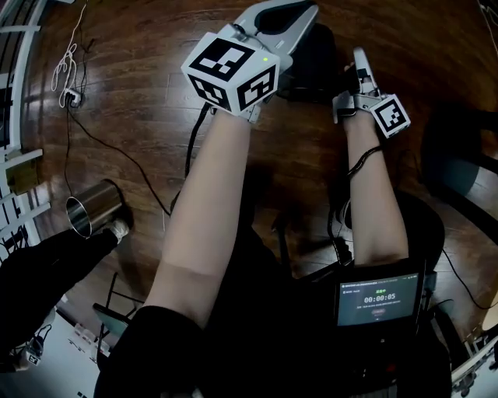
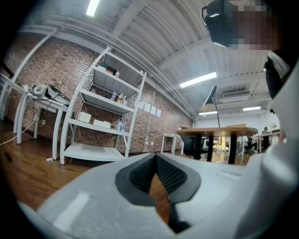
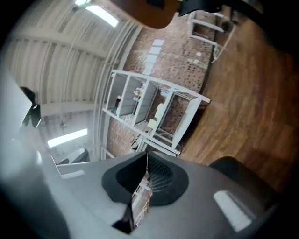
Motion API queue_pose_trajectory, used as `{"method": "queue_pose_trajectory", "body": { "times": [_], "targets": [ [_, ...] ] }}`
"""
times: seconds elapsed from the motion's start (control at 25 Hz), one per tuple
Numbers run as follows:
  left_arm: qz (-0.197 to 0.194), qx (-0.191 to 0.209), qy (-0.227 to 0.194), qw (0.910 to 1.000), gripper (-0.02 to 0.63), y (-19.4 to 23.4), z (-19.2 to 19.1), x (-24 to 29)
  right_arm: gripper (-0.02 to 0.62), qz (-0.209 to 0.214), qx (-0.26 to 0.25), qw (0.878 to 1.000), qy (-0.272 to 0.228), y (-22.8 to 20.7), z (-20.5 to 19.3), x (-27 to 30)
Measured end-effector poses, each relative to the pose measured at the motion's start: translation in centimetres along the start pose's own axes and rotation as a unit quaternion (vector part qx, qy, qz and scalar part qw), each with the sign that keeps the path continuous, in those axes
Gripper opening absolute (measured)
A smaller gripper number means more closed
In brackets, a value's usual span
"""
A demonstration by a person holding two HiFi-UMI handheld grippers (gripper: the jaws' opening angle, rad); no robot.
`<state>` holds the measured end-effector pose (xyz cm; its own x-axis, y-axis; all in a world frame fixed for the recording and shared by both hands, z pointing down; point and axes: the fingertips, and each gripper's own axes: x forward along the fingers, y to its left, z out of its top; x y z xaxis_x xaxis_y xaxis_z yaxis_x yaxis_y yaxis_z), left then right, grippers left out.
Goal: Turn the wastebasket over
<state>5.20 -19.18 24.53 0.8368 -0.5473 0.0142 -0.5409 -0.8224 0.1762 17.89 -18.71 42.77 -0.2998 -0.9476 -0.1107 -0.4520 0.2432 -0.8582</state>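
A shiny metal wastebasket (image 1: 95,210) stands on the wood floor at the left of the head view, its open mouth showing toward the picture's left. Both grippers are held out ahead of the person, far from it. My left gripper (image 1: 302,14) points away at the top centre, its marker cube nearest me. In the left gripper view the left gripper (image 2: 155,158) has its pads meeting at the tips with nothing between them. My right gripper (image 1: 360,58) is at the top right, rolled onto its side. Its jaws (image 3: 146,159) are closed and empty.
A dark object (image 1: 313,56) sits on the floor beneath the grippers. Cables and a power strip (image 1: 70,96) lie at the upper left. A small screen (image 1: 379,298) hangs at the person's waist. White shelving (image 2: 99,116) stands against a brick wall, with tables (image 2: 219,133) to its right.
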Motion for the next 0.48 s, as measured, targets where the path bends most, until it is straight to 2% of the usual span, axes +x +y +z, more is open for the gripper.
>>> {"method": "queue_pose_trajectory", "body": {
  "times": [0.08,0.2,0.32,0.48],
  "targets": [
    [0.002,-0.001,-0.005,1.0,0.0,0.3,0.1,-0.5,0.011,-0.03,0.056,0.997,-0.031,-2.5,-1.6,-1.5],
    [0.004,-0.007,-0.013,0.9999,0.0,0.4,0.3,-0.8,0.015,-0.046,0.107,0.992,-0.057,-4.6,-3.8,-3.0],
    [0.003,-0.013,-0.013,0.9998,0.0,0.4,0.5,-1.1,0.027,-0.056,0.138,0.987,-0.067,-6.0,-6.1,-4.2],
    [0.002,-0.018,-0.019,0.9996,0.0,0.6,1.0,-1.1,0.034,-0.091,0.159,0.981,-0.066,-8.3,-9.0,-6.6]
  ]
}}
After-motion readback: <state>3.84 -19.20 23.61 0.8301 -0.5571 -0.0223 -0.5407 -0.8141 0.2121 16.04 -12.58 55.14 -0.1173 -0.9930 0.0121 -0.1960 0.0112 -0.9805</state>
